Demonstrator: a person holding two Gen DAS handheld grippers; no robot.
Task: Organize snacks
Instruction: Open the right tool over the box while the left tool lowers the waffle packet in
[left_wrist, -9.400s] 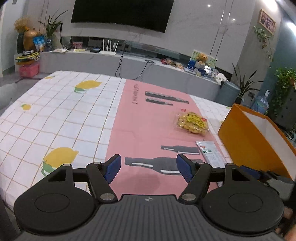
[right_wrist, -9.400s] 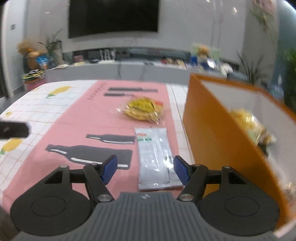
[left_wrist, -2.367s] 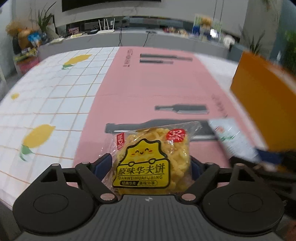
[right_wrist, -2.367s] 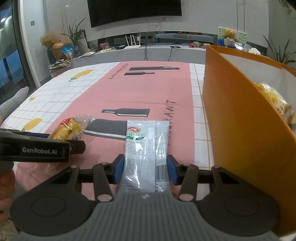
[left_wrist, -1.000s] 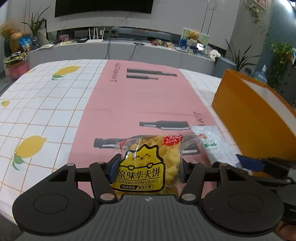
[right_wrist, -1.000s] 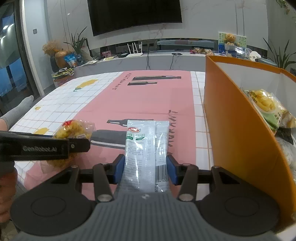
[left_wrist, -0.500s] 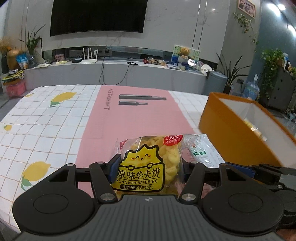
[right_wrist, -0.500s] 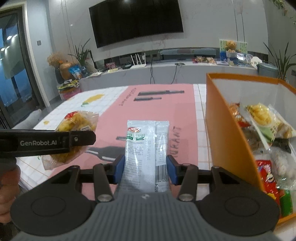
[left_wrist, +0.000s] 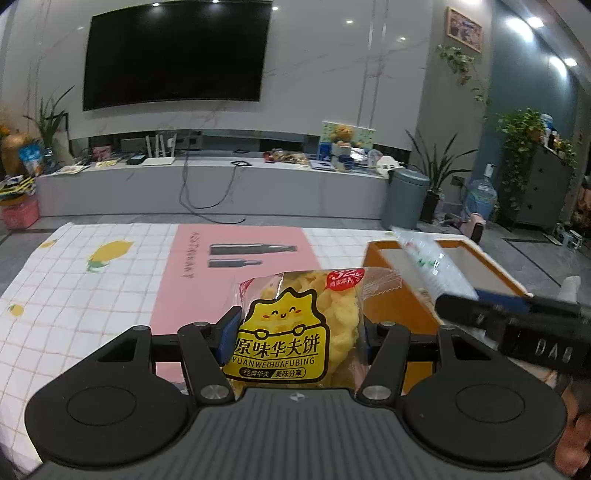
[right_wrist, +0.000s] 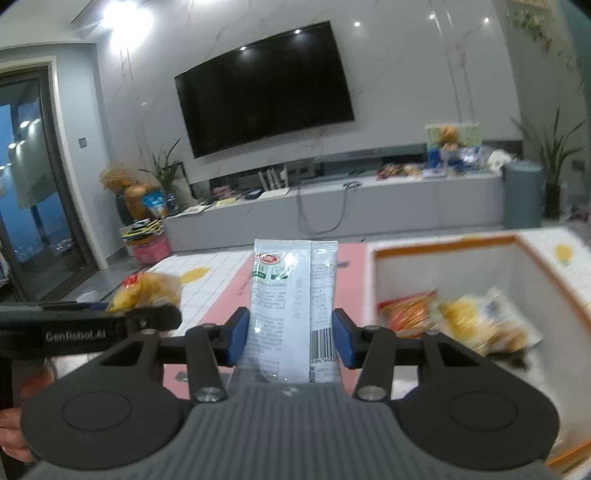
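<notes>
A table covered by a white checked cloth (left_wrist: 92, 295) with lemon prints and a pink centre strip (left_wrist: 207, 280) filled the foreground. Behind it ran a long grey media console (left_wrist: 221, 184) under a black wall television (left_wrist: 177, 55), with a grey bin (left_wrist: 408, 199) and potted plants to the right.

The left gripper (left_wrist: 297, 334) was raised above the table, its blue pads pressed against a yellow waffle-snack bag (left_wrist: 295, 332). To its right, the right gripper (right_wrist: 290, 338) was clamped on a white sachet (right_wrist: 293, 306), lifted just beside the near-left corner of the orange box (right_wrist: 443, 245).

The orange box had white inner walls. Inside lay a red packet (right_wrist: 406, 312) and a yellow packet (right_wrist: 484, 321), both blurred.
</notes>
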